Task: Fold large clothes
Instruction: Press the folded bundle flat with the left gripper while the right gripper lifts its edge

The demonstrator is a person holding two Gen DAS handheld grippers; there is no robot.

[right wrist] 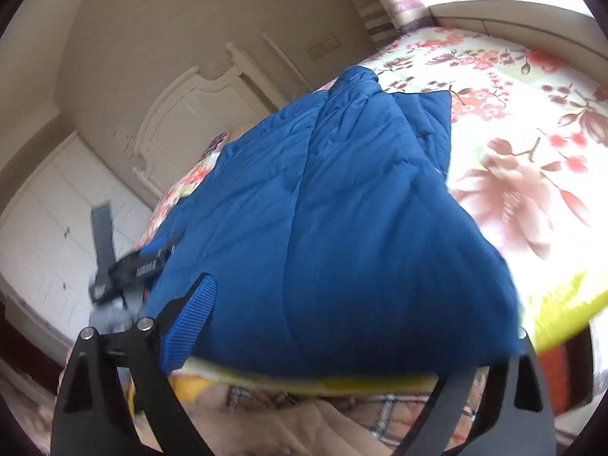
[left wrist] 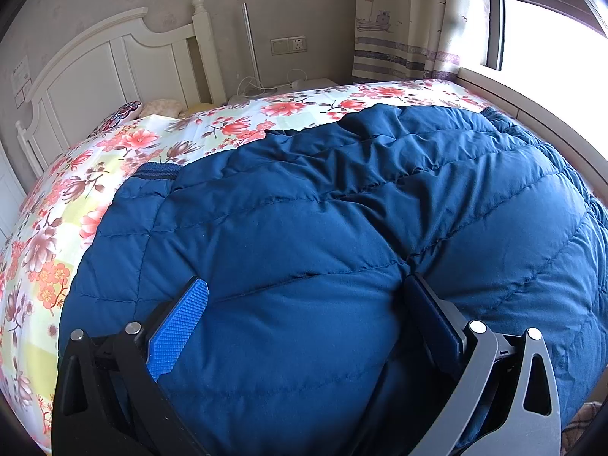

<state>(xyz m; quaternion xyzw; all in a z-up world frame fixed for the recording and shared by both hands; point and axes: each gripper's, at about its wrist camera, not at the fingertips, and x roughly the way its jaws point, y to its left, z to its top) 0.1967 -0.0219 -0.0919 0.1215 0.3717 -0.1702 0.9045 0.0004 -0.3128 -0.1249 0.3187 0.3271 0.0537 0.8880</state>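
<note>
A large blue quilted down jacket (left wrist: 323, 228) lies spread on a bed with a floral cover (left wrist: 49, 250). My left gripper (left wrist: 304, 304) is open, its jaws wide apart and pressed down on the jacket's near part, with puffy fabric bulging between the blue pads (left wrist: 178, 326). In the right wrist view the jacket (right wrist: 334, 209) hangs over the bed's near edge. My right gripper (right wrist: 349, 326) is open; its left pad (right wrist: 190, 323) shows beside the jacket and its right finger is hidden behind the fabric. The left gripper shows there at the jacket's left edge (right wrist: 136, 262).
A white headboard (left wrist: 106, 64) stands at the far end, with pillows (left wrist: 159, 108) below it. A nightstand with cables (left wrist: 281, 85), a curtain (left wrist: 410, 19) and a window ledge (left wrist: 532, 114) lie beyond the bed. White cabinets (right wrist: 45, 235) stand on the left.
</note>
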